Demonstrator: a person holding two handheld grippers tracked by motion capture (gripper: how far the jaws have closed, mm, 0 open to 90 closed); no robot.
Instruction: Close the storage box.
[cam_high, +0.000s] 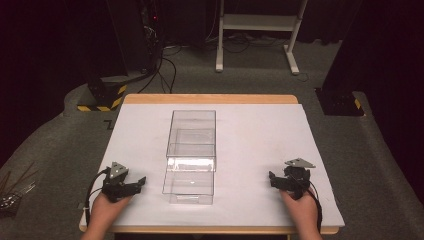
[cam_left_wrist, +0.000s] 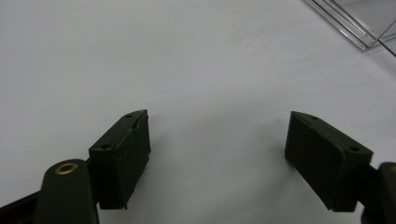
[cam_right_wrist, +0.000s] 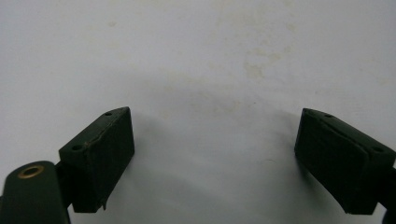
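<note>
Clear acrylic drawer box (cam_high: 191, 150) at centre of white table sheet (cam_high: 250, 135), long axis running away from the person's edge toward the far side. Inner drawer (cam_high: 189, 187) pulled partway out of the near end, toward the person; front face nearest the table's near edge.

Left gripper (cam_high: 131, 184) resting low on the sheet, left of the drawer's near end, jaws pointing right toward it. Jaws standing wide apart in the left gripper view (cam_left_wrist: 217, 140), nothing between them, bare sheet beneath; corner of the acrylic box visible at upper right (cam_left_wrist: 359, 23).

Right gripper (cam_high: 278, 181) on the sheet at the opposite side, jaws pointing left, also spread wide in the right gripper view (cam_right_wrist: 215, 140), nothing held; faint yellowish stains (cam_right_wrist: 254, 70) on the sheet ahead.

Key relation: drawer lying between the two grippers, roughly level with both. Left gripper judged nearer to the drawer's side wall than the right, which sits well apart. Probable next approach: inward, across the box's long axis, or onto the drawer front.
</note>
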